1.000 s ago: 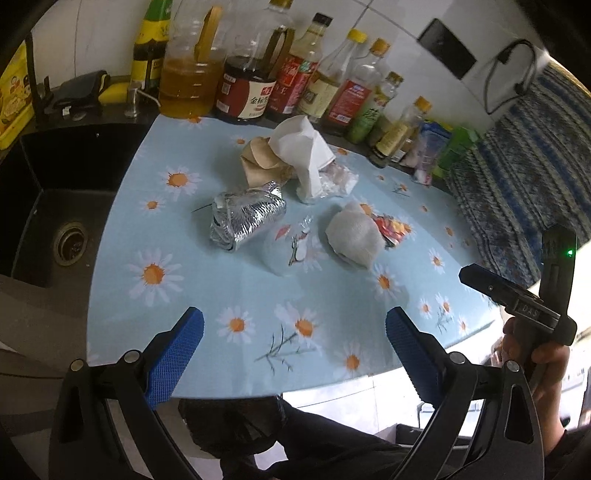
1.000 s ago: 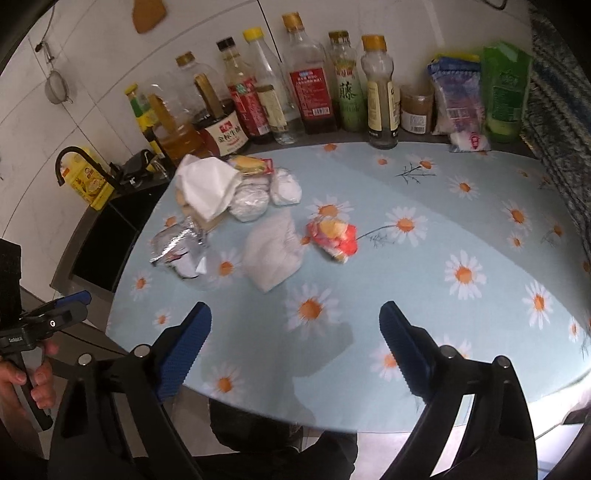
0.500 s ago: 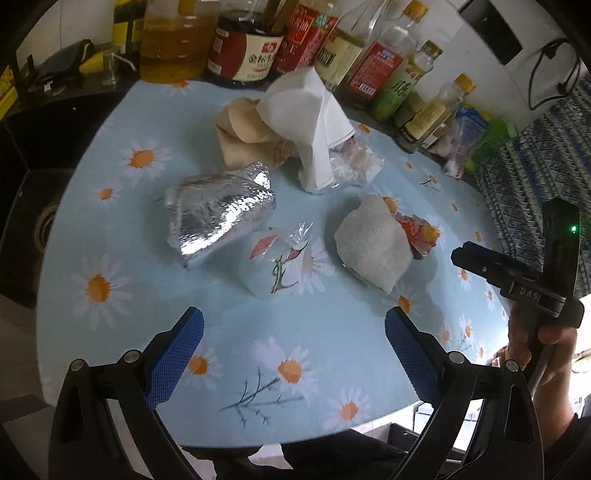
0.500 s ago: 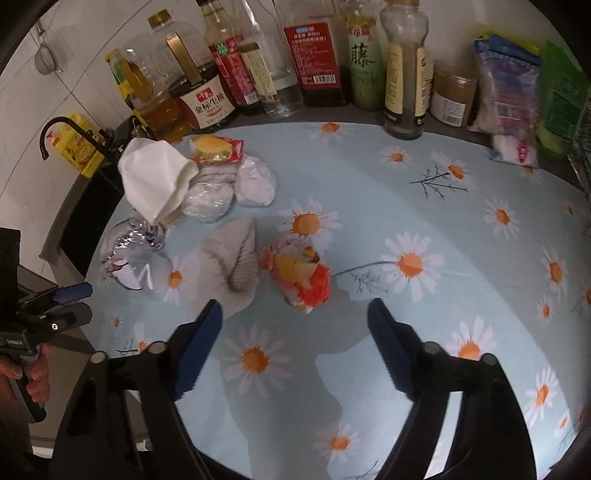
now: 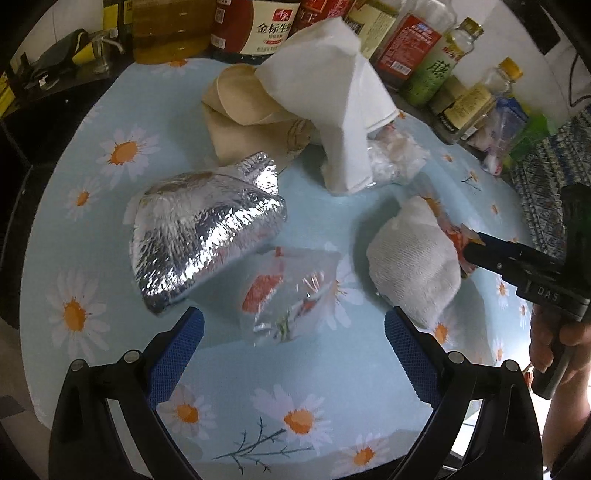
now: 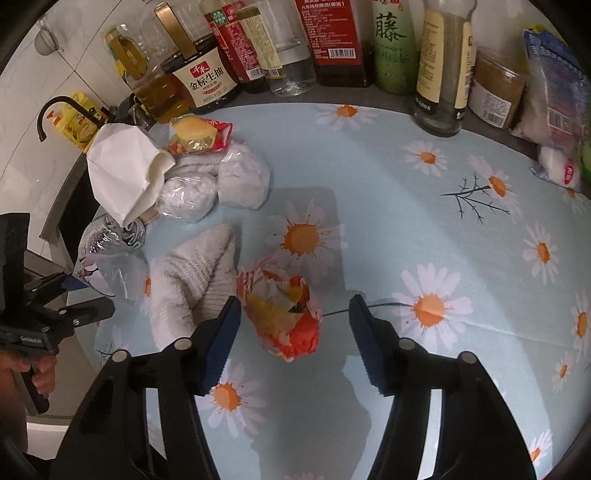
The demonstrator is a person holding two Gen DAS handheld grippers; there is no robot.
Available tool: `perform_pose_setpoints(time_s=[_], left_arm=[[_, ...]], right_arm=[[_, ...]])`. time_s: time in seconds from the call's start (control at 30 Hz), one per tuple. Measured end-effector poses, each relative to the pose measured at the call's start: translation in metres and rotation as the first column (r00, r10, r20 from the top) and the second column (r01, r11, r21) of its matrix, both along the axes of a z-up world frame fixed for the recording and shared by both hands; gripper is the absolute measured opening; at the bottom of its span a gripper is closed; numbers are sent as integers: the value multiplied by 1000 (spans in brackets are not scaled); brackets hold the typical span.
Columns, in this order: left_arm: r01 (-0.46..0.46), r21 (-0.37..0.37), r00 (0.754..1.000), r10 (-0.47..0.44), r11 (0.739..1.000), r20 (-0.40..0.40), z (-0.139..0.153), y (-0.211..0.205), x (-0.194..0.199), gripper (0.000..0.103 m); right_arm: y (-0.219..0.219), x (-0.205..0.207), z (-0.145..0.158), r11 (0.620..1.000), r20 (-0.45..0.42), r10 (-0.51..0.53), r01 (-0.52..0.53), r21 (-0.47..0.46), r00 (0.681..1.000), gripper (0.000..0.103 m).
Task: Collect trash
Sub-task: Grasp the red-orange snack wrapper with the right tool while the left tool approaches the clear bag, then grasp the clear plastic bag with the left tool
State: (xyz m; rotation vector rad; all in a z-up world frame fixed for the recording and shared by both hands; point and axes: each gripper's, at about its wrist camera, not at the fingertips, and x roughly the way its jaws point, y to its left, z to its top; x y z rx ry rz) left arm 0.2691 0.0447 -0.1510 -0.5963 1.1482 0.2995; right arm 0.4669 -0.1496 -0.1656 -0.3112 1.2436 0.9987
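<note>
So the right gripper (image 6: 293,325) is down over the red wrapper (image 6: 282,306), a crumpled orange-red and yellow snack packet lying on the daisy cloth (image 6: 406,206). Its jaws have just been closing in, and the wrapper sits between them, but the pads don't look like they're pressing on it yet; there's a clear gap on the far side at least.

Taking that wrapper as the landmark: the white cloth wad (image 6: 192,280) is touching or just beside it on the sink side, the clear bag (image 5: 291,291) and the foil pouch (image 5: 207,236) are further that way, and the paper napkin (image 6: 122,173) and little white bags (image 6: 243,177) sit behind it toward the bottles (image 6: 332,33).

Handling-wise, my guess is this thing weighs basically nothing. It's thin, crinkly film, so it'll squash flat as the jaws close and may spring back a bit. Slick too, so I'd grab across the fattest bunched part in the middle rather than a loose edge, which could just slide out. Not fragile, so squeeze away. Main risk I see is snagging the cloth wad along with it, since they're so close.

The left gripper (image 5: 293,339) is spread wide with nothing in it, hovering just short of the clear bag. That one looks even floppier and slipperier.
</note>
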Motion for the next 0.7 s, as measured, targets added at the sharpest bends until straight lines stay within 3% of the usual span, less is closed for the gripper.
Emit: perform_pose_setpoints(time_s=[0.1,0.17,0.27,0.33,0.47,0.7], left_arm=[[-3,16,1000,4,1000,-15,-4,1,6,95],[-6,12,1000,6,1000,-23,-7,2,8,95],[15,20,999,-14,1000,-47,-10,0,12,77],[17,26,999,-16,1000,-51,-11,-2,14,75],[24,40,998,-22,999,-59,-11,-4,19,59],[20,38,999,-18,999,-47,-8,-6,21,57]], right_arm=[[2,3,-3,1000,3,11,-11,-11,1000,43],[3,4,-4,1000,5,21,-21,-12,1000,42],[4,3,-4,999,7,32,-32,-11,999,39],[4,3,-4,999,8,34,-34,-7,999,37],[2,2,-1,999,5,35,-35,3,999,36],[-1,3,5,999,10,32,-33,13,999,36]])
